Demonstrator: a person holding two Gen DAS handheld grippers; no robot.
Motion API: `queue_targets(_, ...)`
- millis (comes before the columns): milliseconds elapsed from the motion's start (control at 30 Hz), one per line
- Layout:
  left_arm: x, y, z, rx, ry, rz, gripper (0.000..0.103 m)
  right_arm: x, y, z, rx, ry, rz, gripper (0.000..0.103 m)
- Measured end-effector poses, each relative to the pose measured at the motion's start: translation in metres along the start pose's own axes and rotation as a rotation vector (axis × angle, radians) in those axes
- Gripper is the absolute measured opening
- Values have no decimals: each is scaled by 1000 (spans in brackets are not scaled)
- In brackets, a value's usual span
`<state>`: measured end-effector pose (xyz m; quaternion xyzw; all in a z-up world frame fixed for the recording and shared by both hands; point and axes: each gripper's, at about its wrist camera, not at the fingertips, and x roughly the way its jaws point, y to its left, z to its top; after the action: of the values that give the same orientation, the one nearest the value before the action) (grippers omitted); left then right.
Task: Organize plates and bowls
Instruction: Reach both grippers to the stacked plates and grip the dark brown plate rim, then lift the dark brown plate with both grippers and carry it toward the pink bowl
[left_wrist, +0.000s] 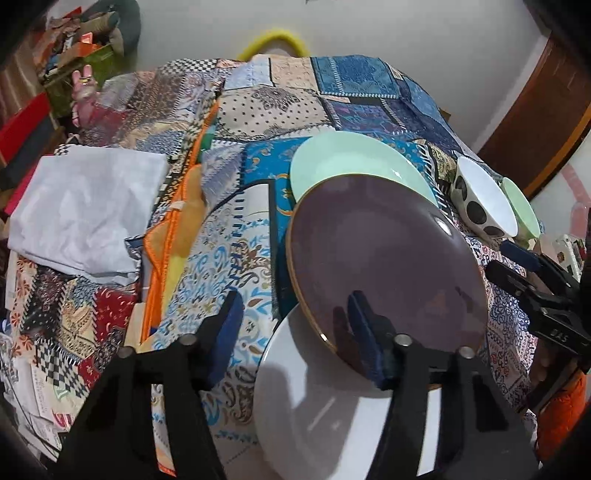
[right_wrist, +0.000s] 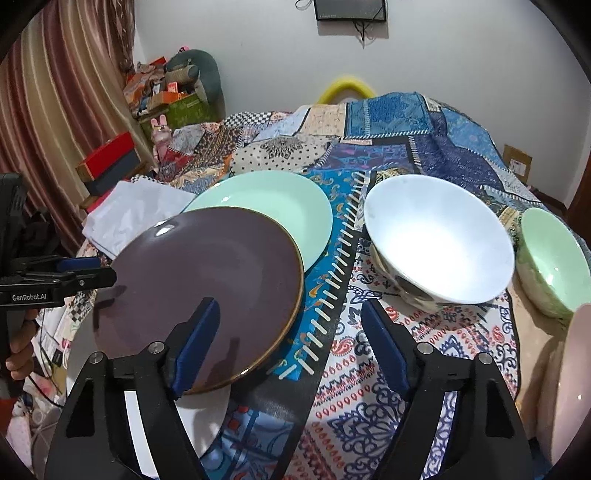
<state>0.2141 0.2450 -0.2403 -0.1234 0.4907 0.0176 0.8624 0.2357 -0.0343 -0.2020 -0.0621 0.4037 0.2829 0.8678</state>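
A purple plate (left_wrist: 384, 258) (right_wrist: 207, 288) lies tilted, resting on a white plate (left_wrist: 332, 410) (right_wrist: 199, 417) at the near side and overlapping a mint green plate (left_wrist: 351, 158) (right_wrist: 273, 203) behind it. To the right stand a white bowl with black dots (left_wrist: 484, 199) (right_wrist: 436, 240) and a small green bowl (left_wrist: 521, 206) (right_wrist: 554, 258). My left gripper (left_wrist: 295, 332) is open above the near edge of the purple plate. My right gripper (right_wrist: 288, 347) is open above the cloth, its left finger over the purple plate's rim. Neither holds anything.
The table is covered by a patchwork cloth (right_wrist: 406, 155). A white folded cloth (left_wrist: 85, 206) and an orange-edged cloth (left_wrist: 177, 236) lie left. A pink object (right_wrist: 572, 387) stands at the right edge. Boxes and clutter (right_wrist: 166, 96) are piled at the back left.
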Motion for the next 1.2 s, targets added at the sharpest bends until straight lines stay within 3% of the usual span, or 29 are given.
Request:
queue_targets(267, 13, -4, 6, 18, 19, -19, 43, 18, -1, 5, 14, 55, 38, 52)
queue_targets(467, 21, -4, 12, 13, 35, -33, 41, 29, -2, 6, 37, 95, 72, 43)
queue_targets(800, 31, -8, 16, 24, 53, -100, 42, 38, 0, 5, 32, 127, 104, 42)
queue_targets(1200, 28, -11, 13, 30, 41, -94, 41, 36, -10, 4, 110, 122, 153, 27)
